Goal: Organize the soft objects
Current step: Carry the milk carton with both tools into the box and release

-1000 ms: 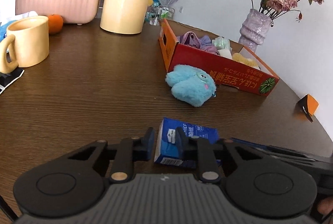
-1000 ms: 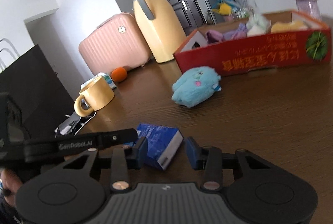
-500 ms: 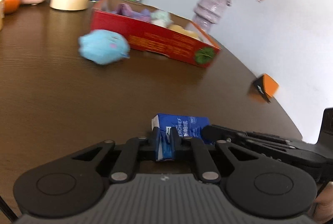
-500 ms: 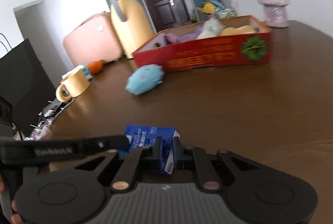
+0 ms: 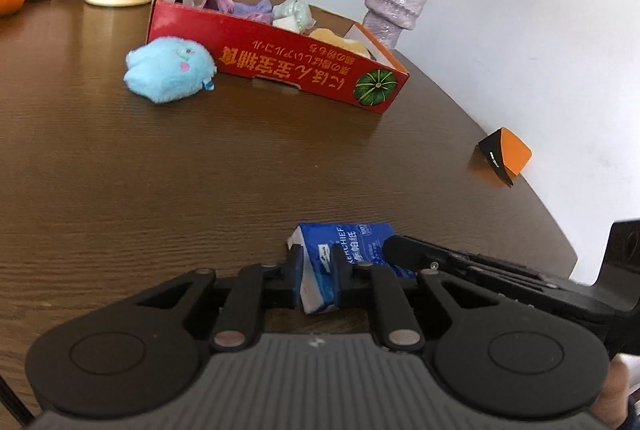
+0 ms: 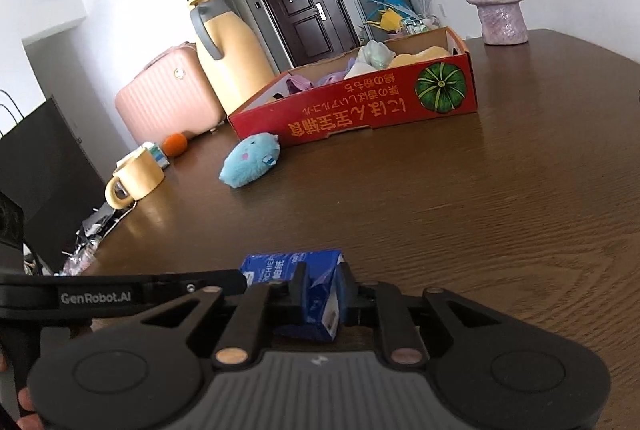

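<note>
A blue tissue pack is held over the brown table. My left gripper is shut on its near left end. My right gripper is shut on the other end of the same pack; its finger shows in the left wrist view. A light blue plush toy lies on the table against the front wall of a red cardboard box. The box holds several soft toys. The plush and box also show in the right wrist view.
A purple vase with dried roses stands behind the box. A yellow jug, pink suitcase, orange and yellow mug are at the far left. An orange and black object sits near the right table edge.
Both grippers closed on the blue tissue pack, one at each end. Both cameras swung so the box and plush now sit farther away and to the left.
</note>
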The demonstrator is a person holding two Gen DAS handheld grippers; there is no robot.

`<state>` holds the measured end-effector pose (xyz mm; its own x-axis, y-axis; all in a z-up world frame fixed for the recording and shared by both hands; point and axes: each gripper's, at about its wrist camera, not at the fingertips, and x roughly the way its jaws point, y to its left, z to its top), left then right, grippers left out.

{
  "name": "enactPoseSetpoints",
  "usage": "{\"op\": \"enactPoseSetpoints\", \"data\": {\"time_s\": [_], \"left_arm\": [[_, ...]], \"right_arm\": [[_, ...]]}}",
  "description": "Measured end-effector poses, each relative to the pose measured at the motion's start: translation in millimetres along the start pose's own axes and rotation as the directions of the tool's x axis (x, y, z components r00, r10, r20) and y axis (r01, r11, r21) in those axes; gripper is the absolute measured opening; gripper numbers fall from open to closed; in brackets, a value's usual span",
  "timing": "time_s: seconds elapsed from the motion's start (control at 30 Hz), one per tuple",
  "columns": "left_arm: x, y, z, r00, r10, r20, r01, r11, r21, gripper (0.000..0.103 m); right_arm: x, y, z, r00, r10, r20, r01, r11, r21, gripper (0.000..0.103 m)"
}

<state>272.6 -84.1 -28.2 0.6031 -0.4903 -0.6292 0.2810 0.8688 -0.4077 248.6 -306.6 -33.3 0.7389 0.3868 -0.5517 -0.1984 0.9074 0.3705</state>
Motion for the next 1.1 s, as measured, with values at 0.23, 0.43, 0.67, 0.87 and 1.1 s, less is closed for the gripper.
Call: {"op": "enactPoseSetpoints", "data": {"time_s": [0.23,0.43,0.67,0.87,1.1], "left_arm": [[1,6,-2,0.999,-0.031,0.003,0.032,0.999,-0.041,0.012],[0,4,17,0.997,-0.070,0.034,0.072,0.995,-0.069,0.010],[6,-9,133,0.977,-0.100,0.186,0.091,0.994,0.054,0.010],[73,25,221,0.990,-0.070,0.124,0.075,0.997,-0.036,0.010],[146,62,244,1.000,0.010,0.007,-0.010,0.995,-0.101,0.010]], "right_arm": [[3,-11,-2,0.999,0.035,-0.005,-0.034,0.997,0.065,0.013],[-9,-8,18,0.998,0.020,0.051,-0.023,0.998,0.058,0.009],[4,4,127,0.976,0.014,0.219,-0.001,0.998,-0.061,0.008],[89,-29,207,0.991,0.045,0.128,-0.050,0.998,0.040,0.009],[179,-58,220,1.000,0.002,-0.012,-0.001,0.992,0.123,0.009]]}}
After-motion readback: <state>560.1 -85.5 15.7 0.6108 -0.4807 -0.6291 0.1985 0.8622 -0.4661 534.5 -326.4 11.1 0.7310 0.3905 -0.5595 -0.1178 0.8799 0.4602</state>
